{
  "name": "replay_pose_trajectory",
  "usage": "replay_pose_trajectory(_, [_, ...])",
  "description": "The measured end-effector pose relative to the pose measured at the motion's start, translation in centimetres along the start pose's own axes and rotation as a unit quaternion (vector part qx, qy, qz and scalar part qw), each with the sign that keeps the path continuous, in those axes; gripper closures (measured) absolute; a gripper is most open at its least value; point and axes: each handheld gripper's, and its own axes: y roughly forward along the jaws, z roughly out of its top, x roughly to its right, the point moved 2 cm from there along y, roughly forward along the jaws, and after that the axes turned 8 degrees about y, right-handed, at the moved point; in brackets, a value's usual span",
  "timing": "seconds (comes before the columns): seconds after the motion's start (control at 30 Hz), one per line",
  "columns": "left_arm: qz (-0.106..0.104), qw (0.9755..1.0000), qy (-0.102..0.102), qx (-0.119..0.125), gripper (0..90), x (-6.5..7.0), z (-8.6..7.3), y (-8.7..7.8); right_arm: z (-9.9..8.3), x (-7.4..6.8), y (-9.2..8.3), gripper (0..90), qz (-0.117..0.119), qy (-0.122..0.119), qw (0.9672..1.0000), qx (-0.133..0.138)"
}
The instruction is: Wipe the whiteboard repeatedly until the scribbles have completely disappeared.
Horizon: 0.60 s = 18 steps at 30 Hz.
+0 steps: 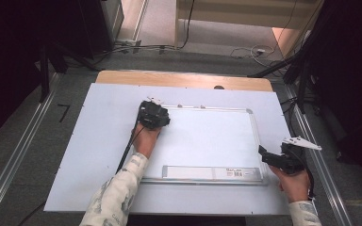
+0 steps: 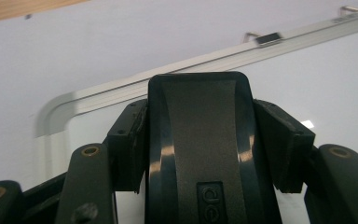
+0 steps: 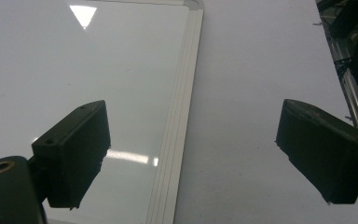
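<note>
White sheet [image 1: 99,141] covering a wooden table [image 1: 184,79], cables [image 1: 245,51] on grey floor [image 1: 23,141], metal rails [image 1: 9,165] alongside

The whiteboard [image 1: 207,141] has a smooth, glossy white face that mirrors the ceiling lights, edged by a pale metal-looking frame [image 3: 177,140] with ribbed grooves. Under it lies a matt white sheet [image 1: 99,141] over a wooden tabletop [image 1: 184,79]. The black eraser [image 2: 198,154] in the left gripper [image 2: 205,149] looks like shiny moulded plastic with a finely grained middle band. The right gripper [image 3: 193,154] has matt black jaws. The sleeve [image 1: 115,197] is patterned cloth.
</note>
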Motion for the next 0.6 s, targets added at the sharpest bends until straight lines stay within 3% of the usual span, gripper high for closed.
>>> replay_pose_trajectory(0.17, [-0.015,0.9995,0.026,0.004,41.2,2.6,0.9,0.6,0.0,0.1,-0.1,8.4,0.001,0.003,1.0,0.002])
replay_pose_trajectory(0.27, [-0.017,0.9992,0.036,0.006,41.2,3.3,1.2,0.8,0.0,0.2,-0.1,8.4,0.001,0.004,1.0,0.002])
replay_pose_trajectory(0.43, [-0.017,0.9994,0.031,0.002,41.2,2.3,1.1,0.9,-0.1,0.2,-0.2,8.4,0.0,0.002,1.0,0.001])
replay_pose_trajectory(0.6, [0.004,0.9999,0.006,-0.007,41.1,-0.6,0.7,0.8,-0.1,0.6,-0.3,8.4,-0.001,0.007,1.0,0.002])
